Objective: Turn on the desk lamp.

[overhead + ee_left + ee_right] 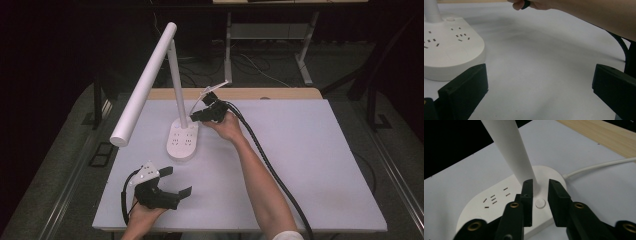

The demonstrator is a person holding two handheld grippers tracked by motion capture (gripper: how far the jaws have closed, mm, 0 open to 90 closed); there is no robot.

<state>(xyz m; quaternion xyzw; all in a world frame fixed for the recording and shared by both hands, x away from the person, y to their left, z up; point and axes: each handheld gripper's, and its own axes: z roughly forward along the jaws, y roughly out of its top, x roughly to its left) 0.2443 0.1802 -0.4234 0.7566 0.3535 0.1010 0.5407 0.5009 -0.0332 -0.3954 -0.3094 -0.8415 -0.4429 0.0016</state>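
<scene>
White matte lamp (150, 80), oval socket base (182, 140), stands far-left on the table (310, 165). Right tool (539, 192) narrow, straddling the round button (540, 203). Left tool (175, 181) wide, near edge.

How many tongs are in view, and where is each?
2: the left tongs hover near the table's front edge; the right tongs are at the lamp base.

A white-topped table (310, 165) with a bare wooden strip along its far edge carries a white desk lamp (182, 140), whose socketed base stands left of centre.
</scene>
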